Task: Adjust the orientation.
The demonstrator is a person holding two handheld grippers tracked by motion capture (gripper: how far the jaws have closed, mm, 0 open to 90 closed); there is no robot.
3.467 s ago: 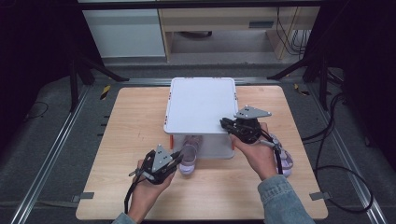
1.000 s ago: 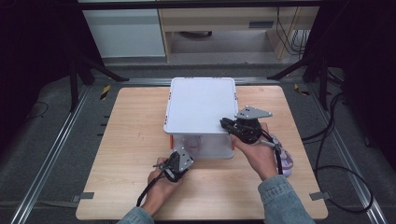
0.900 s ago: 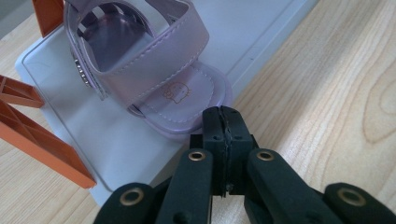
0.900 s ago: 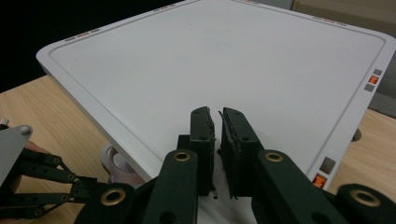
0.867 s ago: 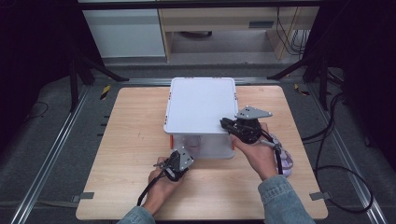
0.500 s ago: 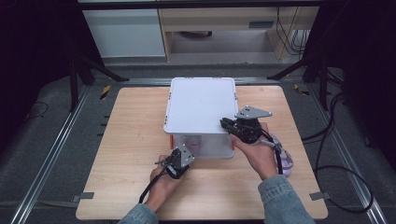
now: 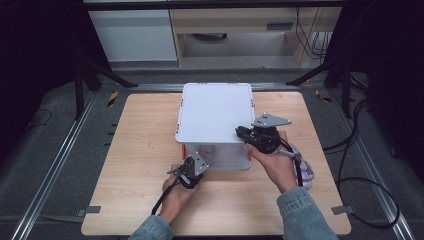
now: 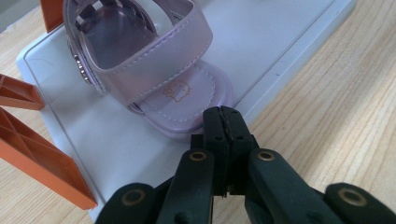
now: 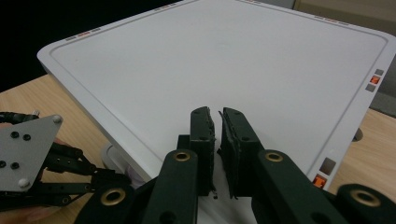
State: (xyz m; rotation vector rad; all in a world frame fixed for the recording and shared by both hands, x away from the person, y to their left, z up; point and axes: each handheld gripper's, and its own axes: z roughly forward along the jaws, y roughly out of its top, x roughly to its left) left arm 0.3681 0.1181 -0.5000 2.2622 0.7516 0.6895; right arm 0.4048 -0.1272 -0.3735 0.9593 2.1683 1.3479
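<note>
A lilac sandal (image 8: 173,70) lies on the white lower board (image 8: 285,42) of a small two-tier shelf (image 7: 215,110), toe toward me. My left gripper (image 8: 223,112) is shut, its tips touching the front rim of the sandal's toe with nothing held between them. In the high view the left gripper (image 7: 199,160) sits at the shelf's front edge. My right gripper (image 9: 217,114) hovers shut over the front right corner of the white top board (image 9: 210,56), and it appears there in the high view (image 7: 240,131). A second lilac sandal (image 7: 306,171) lies on the table beside the right wrist.
Orange supports (image 8: 32,154) hold up the shelf at its corners. The shelf stands mid-table on the wooden top (image 7: 140,145), with open wood to the left and front. Cables (image 7: 360,180) trail off the right side.
The sandal, earlier sticking out in front of the shelf, now lies further in on the lower board. My left gripper has moved right and forward to the shelf's front. The right gripper has stayed put.
</note>
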